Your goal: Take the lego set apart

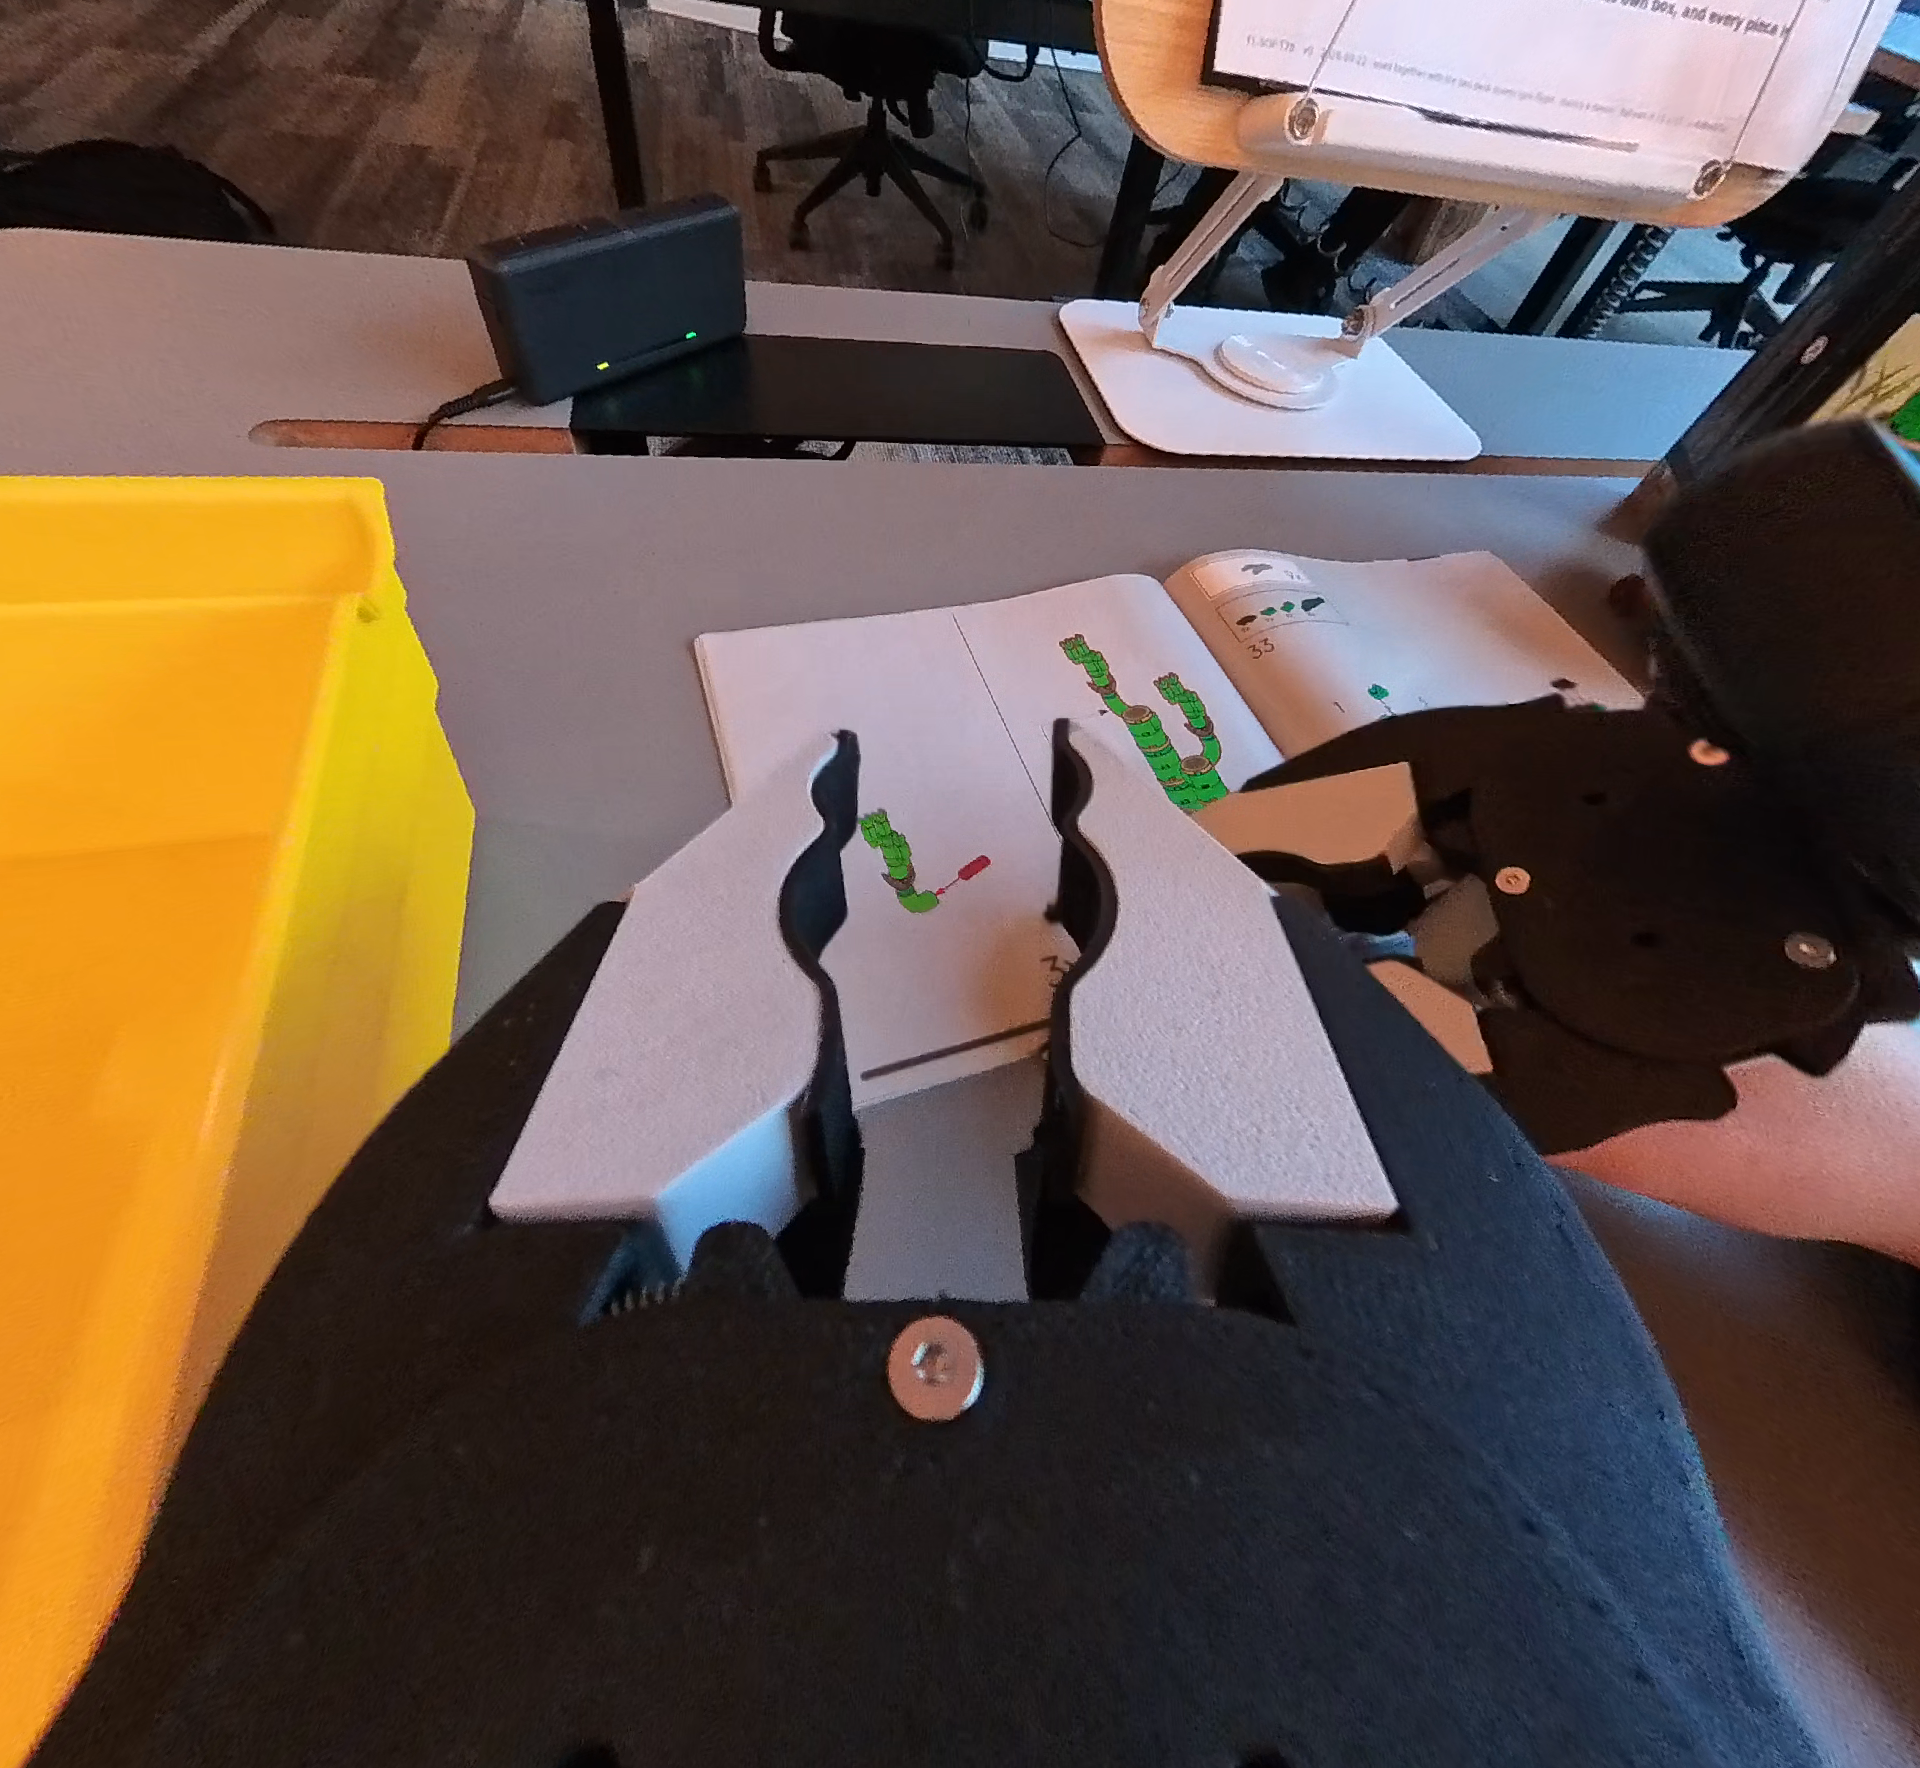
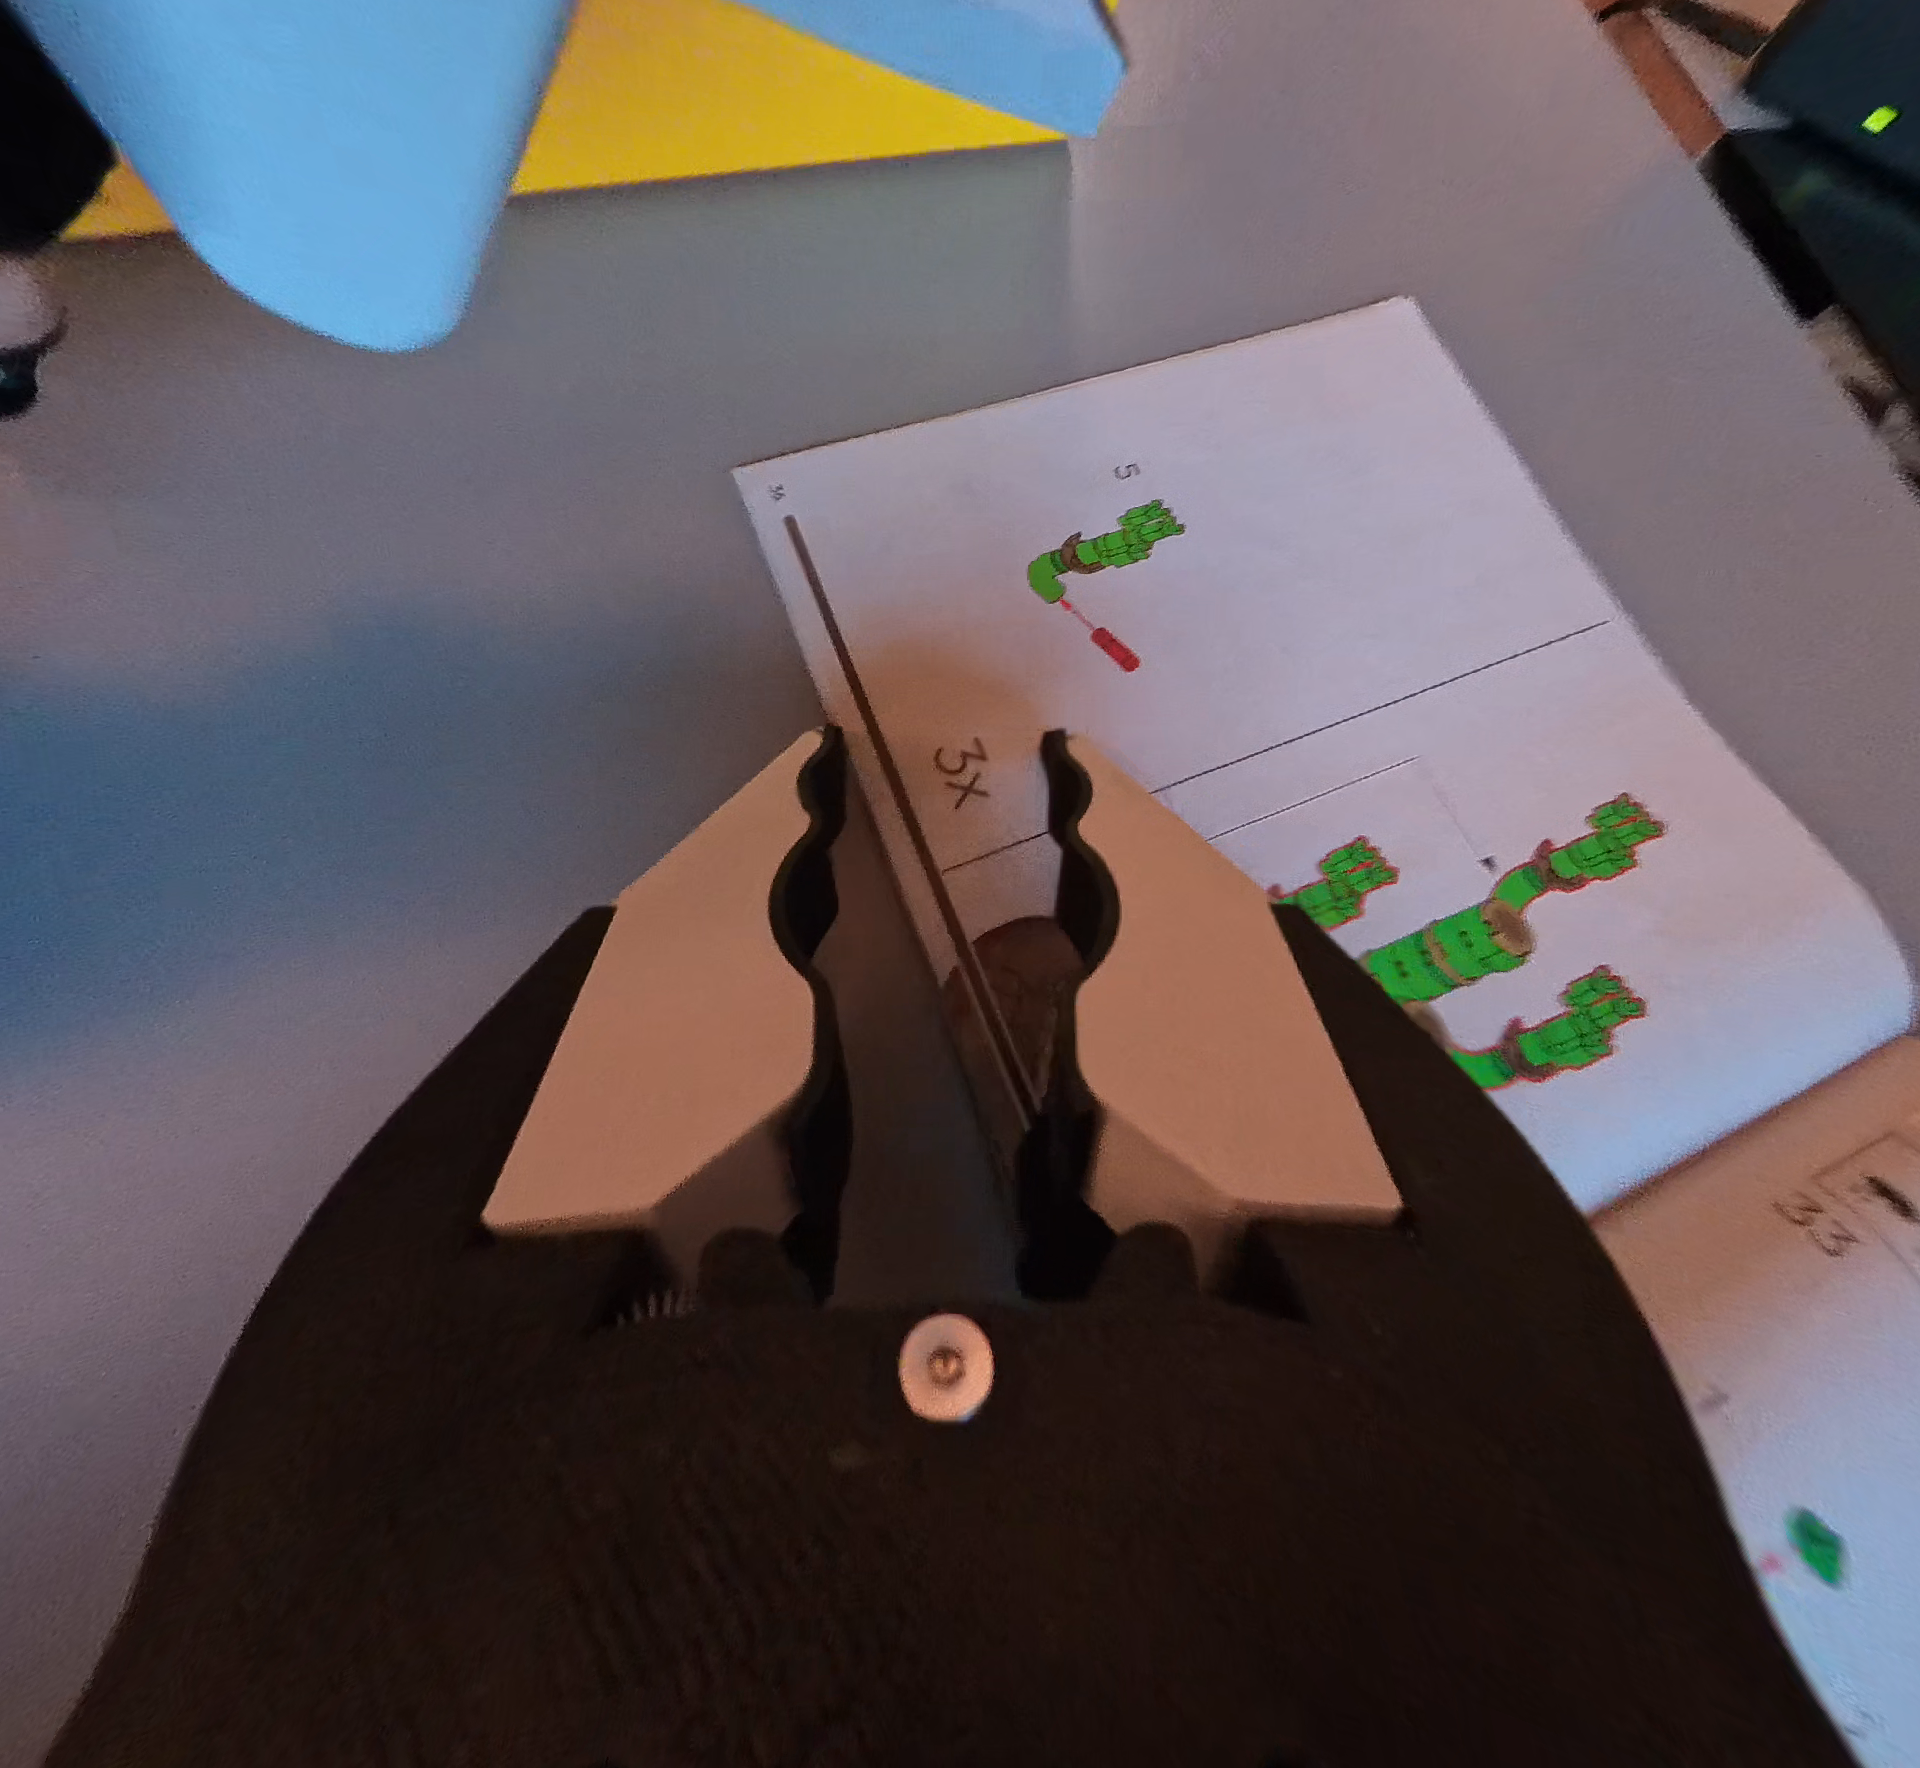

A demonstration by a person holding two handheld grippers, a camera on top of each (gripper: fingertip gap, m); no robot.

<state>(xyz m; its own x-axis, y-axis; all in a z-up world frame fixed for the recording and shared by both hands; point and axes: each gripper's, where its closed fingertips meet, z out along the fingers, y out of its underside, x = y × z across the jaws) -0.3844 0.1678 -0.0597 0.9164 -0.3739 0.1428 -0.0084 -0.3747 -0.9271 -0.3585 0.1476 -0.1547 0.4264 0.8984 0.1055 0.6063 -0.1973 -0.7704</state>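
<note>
Left wrist view: mounted behind the left gripper (image 1: 951,752), raised above the desk (image 1: 582,565), facing forward and slightly down toward the far edge; takes in the open instruction booklet (image 1: 966,679), the yellow bin (image 1: 187,783) at the left edge, the right gripper (image 1: 1257,825) entering from the right, and the room beyond.

Right wrist view: mounted behind the right gripper (image 2: 940,752), close to the desk (image 2: 416,627), facing steeply down over the booklet's (image 2: 1351,523) corner.

Shared: booklet, grey desk surface, yellow bin (image 2: 748,87), black box with green light (image 1: 613,295) (image 2: 1860,56).
</note>
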